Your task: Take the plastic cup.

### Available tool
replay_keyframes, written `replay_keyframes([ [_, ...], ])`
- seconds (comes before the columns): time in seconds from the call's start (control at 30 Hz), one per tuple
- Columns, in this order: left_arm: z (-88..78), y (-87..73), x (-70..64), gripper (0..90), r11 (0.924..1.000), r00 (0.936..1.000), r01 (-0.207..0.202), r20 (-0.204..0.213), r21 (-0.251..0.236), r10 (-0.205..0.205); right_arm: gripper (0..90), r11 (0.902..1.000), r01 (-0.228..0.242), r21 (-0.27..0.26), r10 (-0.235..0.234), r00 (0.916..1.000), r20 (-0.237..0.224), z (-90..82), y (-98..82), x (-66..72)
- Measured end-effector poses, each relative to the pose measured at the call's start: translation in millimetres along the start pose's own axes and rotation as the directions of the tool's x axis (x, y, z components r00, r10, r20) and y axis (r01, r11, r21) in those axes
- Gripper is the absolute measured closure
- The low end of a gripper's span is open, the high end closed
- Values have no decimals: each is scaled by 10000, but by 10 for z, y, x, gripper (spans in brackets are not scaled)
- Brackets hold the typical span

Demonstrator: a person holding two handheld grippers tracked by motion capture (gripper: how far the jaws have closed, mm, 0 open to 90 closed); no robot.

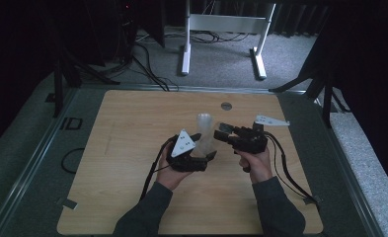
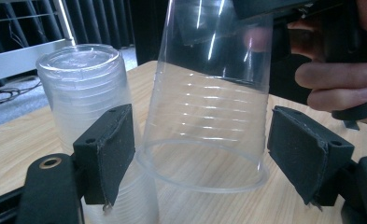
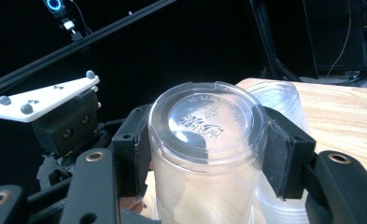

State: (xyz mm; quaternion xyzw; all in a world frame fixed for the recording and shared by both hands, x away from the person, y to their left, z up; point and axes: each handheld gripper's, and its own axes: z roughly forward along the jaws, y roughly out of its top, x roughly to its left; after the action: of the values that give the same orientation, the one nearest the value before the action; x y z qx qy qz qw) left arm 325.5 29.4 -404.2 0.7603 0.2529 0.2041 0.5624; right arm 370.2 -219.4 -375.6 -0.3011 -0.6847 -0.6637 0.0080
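Note:
A single clear plastic cup (image 2: 209,93), mouth down and tilted, hangs just above the table. My right gripper (image 3: 209,149) is shut on the cup's base (image 3: 208,116), one pad on each side. My left gripper (image 2: 204,158) stands open around that cup's rim, with its pads (image 2: 109,149) close to both sides and the cup undeformed. A stack of several upturned clear cups (image 2: 83,84) stands right beside it, behind the left jaw. From above, the cups (image 1: 204,126) rise between the left gripper (image 1: 205,148) and the right gripper (image 1: 220,131) at mid-table.
The wooden table (image 1: 132,197) has bare room all around the hands. A small round metal disc (image 1: 226,105) sits in its far part. Cables (image 1: 290,177) trail from the grippers toward the near edge. A white table frame (image 1: 221,29) stands on the floor beyond.

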Motion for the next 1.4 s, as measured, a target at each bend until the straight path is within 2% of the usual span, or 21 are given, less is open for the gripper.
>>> replay_keyframes([
  [0.33,18,4,-19,253,9999,9998,-110,-153,43,110,412,9998,-153,-121,150,9997,-183,1,5,-2],
  [0.8,10,8,-39,302,9997,9997,-254,-43,-30,254,406,9998,-168,-69,166,9996,-227,7,3,-11],
  [1.4,-16,14,-33,325,9993,9992,-355,202,-89,357,305,9996,-24,265,33,9995,-326,21,-14,-11],
])
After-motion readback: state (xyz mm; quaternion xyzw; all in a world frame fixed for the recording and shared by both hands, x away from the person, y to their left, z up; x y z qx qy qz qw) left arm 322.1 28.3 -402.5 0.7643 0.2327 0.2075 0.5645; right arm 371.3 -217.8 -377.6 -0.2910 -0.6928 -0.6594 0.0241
